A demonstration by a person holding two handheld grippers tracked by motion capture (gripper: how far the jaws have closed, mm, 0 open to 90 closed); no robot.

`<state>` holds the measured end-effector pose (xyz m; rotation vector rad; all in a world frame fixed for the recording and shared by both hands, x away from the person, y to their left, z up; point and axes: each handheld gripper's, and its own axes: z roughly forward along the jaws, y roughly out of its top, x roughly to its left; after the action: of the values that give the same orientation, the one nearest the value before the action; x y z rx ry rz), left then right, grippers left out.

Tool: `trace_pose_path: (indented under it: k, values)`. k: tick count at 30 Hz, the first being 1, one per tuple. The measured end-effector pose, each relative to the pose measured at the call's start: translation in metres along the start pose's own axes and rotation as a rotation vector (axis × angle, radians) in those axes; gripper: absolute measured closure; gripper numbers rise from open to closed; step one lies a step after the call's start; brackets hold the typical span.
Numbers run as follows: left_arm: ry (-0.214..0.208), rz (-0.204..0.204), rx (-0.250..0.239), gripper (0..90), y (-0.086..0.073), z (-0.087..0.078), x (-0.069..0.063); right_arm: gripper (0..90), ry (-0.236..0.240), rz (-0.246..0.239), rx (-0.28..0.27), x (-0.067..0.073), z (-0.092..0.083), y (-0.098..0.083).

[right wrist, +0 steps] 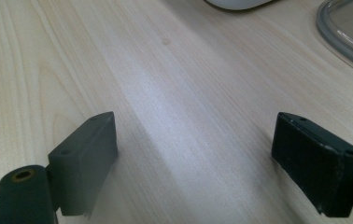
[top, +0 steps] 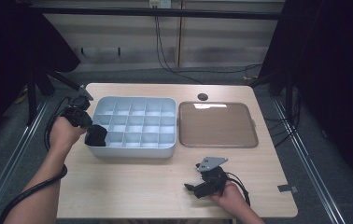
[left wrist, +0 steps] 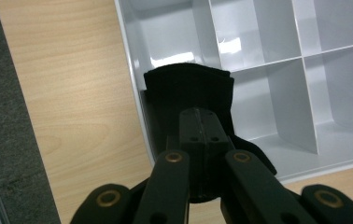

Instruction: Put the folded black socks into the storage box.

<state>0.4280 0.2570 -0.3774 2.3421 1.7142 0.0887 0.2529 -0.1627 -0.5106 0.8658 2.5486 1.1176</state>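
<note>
The black cloth (left wrist: pixel 188 93) hid the left gripper's (left wrist: pixel 201 122) jaw tips; the lid's (right wrist: pixel 347 28) far part was cut off.

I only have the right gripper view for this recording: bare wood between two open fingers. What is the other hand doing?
Observer: The left gripper is shut on a black folded cloth at the near left corner of a grey divided organizer tray.
Operator: Is the cloth inside a compartment?
Observer: It hangs over the corner compartment; I cannot tell whether it touches the bottom.
Operator: What is the clear curved edge at my top right?
Observer: A transparent lid, lying flat on the table beside the tray.
Operator: Anything else in the tray?
Observer: The other compartments look empty.
</note>
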Motion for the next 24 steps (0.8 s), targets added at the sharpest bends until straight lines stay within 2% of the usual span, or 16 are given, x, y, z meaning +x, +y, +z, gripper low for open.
trace_pose_path:
  k: [11,24]
  values:
    - [0.004,-0.002,0.017,90.0,-0.002,0.013,0.0,14.0,0.001,0.004,0.002,0.0,0.0,0.0]
    - [-0.01,-0.015,0.034,90.0,-0.006,0.031,0.003,13.8,0.002,0.003,0.003,0.0,0.0,0.0]
